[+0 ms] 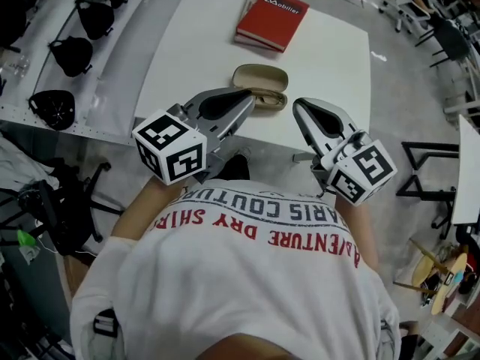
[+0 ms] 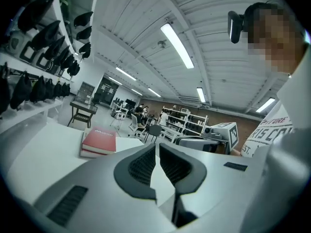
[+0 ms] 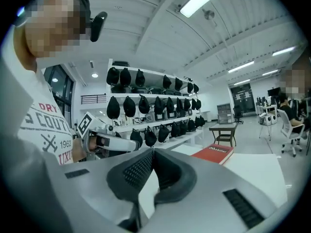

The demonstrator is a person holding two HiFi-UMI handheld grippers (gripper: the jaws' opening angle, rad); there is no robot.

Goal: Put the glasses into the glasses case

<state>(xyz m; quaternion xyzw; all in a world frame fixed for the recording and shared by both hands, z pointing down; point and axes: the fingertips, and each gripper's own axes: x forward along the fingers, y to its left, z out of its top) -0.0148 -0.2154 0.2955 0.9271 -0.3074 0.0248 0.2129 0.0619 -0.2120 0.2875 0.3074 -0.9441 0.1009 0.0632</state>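
Ahead, white table [image 1: 191, 58] holds glasses case [image 1: 260, 81], red book [image 1: 273, 16].

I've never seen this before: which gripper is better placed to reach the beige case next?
Probably the left gripper: in the head view its closed fingers point at the case, while the right gripper sits off to its side.

Glasses case [image 1: 260, 83] lies on the desk [image 1: 187, 58], near the front edge, about midway across. A book [image 1: 271, 19] sits behind it at the far edge, well apart. Left tool [image 1: 250, 100] and right tool [image 1: 299, 106] are side by side over the front edge, left tip overlapping the case's left part in the head view, right tip just beside its right end; shelves [image 1: 45, 66] run along the desk's left, chairs [image 1: 442, 28] stand off to its far right.
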